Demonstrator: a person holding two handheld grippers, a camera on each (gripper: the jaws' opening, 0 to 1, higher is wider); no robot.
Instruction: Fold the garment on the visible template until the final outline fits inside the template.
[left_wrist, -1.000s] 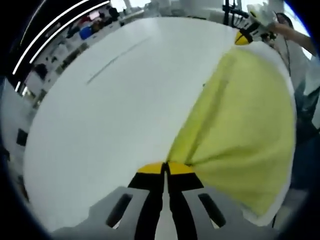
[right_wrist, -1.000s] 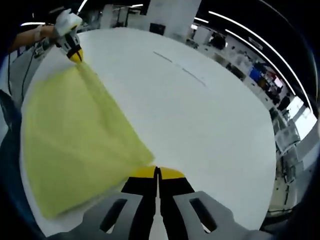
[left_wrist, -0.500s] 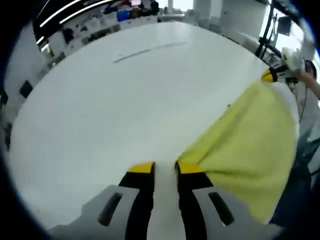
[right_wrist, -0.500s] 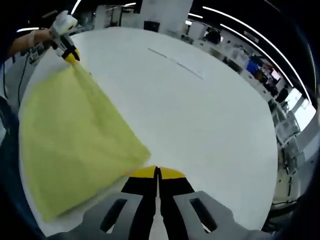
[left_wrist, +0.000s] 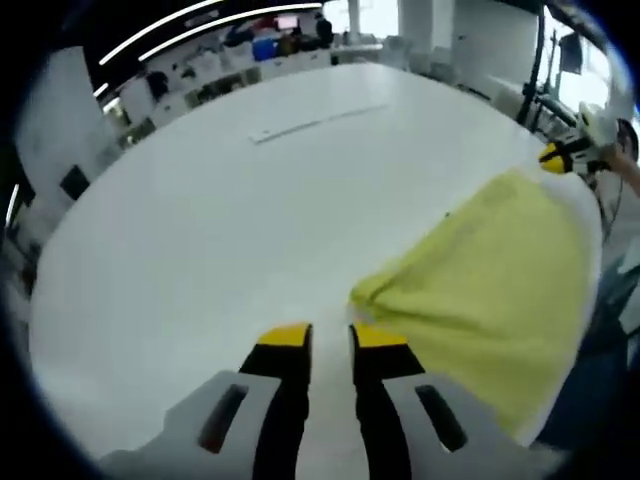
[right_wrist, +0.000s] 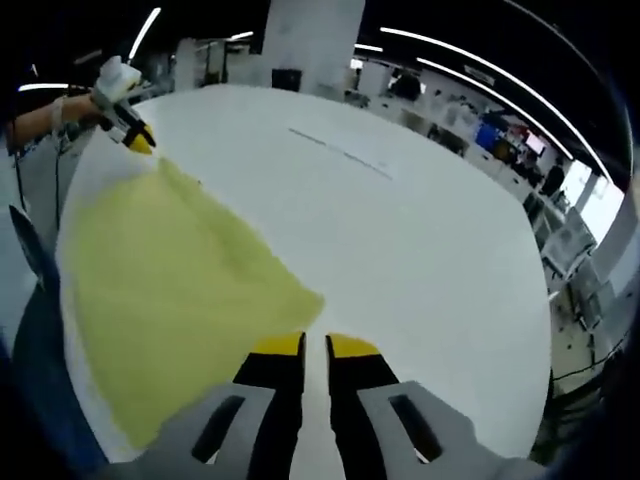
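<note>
A yellow garment (left_wrist: 490, 270) is lying flat on a large white table (left_wrist: 220, 220), near the edge closest to the person; no bin, tray or other container is in sight, and the cloth is simply resting on the bare tabletop. In the left gripper view the left gripper (left_wrist: 330, 336) is hovering with its yellow-tipped jaws parted and nothing between them, a puckered corner of the garment lying just ahead of and to the right of the tips, apart from them as far as can be told. From that corner the fabric is stretching away toward the far right of the view, where the other gripper is showing small beside the opposite corner. In the right gripper view the right gripper (right_wrist: 314, 345) is likewise standing with its jaws spread and empty, the nearest corner of the garment (right_wrist: 170, 280) lying just left of the tips, not held. The cloth is running lengthwise from this corner up to the far pointed corner at upper left, where the left gripper (small, with a hand behind it) is sitting close by. Thin dark lines (right_wrist: 340, 152) are marked on the table well beyond the cloth (whether they belong to a template cannot be told). Shelving and ceiling strip lights are showing past the table.
</note>
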